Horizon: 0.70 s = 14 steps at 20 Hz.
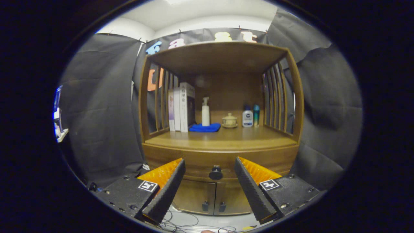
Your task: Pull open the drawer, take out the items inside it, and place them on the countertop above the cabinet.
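**Claw spread wide before the closed drawer**

Gripper view: the claw [209, 168] hangs in front of a wooden cabinet [220, 149], its two fingers [168, 187] spread wide apart and holding nothing. Between the fingertips, and a little beyond them, sits the dark round knob [215, 173] of the drawer [207, 161], which looks shut, flush with the cabinet front. What lies inside it cannot be seen. Neither finger touches the knob.

Below the drawer are two small cabinet doors [212, 197], closed, each with a dark handle near the middle seam. Loose cables [181, 223] trail on the pale floor under the claw.

Above the drawer runs the bench [223, 139], a wooden top whose front part is bare. Toward the back stand several things in a row: upright books [181, 108] against the slatted left side, a blue cloth [204, 128] lying flat just beside them, a white pump bottle [205, 112] standing on the cloth, a small lidded ceramic pot [229, 120] on a saucer near the middle, then a white bottle with a dark cap [247, 117] and a slim teal bottle [256, 114] close together by the slatted right side
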### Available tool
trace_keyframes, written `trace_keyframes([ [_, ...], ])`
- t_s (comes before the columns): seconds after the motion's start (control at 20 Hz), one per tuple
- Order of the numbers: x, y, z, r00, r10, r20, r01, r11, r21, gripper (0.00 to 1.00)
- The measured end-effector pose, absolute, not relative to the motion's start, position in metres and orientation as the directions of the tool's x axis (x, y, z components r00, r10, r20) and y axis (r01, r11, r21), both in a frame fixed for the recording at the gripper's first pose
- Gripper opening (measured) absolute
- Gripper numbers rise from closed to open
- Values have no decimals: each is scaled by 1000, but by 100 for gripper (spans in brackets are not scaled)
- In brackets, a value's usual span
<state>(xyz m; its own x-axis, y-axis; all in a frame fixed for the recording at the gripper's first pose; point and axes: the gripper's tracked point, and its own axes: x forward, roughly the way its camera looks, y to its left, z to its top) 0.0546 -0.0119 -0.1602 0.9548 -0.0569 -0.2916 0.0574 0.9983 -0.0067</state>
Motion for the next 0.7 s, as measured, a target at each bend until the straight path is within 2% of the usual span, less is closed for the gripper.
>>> trace_keyframes([
  [0.25, 90, -22, -201, 939, -92, -331, 86, 996, -32, 99],
  [0.35, 105, -25, -218, 929, -103, -356, 99, 995, -28, 96],
  [0.55, 131, -32, -241, 914, -133, -383, 130, 991, -32, 83],
  [0.7, 146, -30, -252, 909, -129, -395, 129, 991, -28, 79],
])
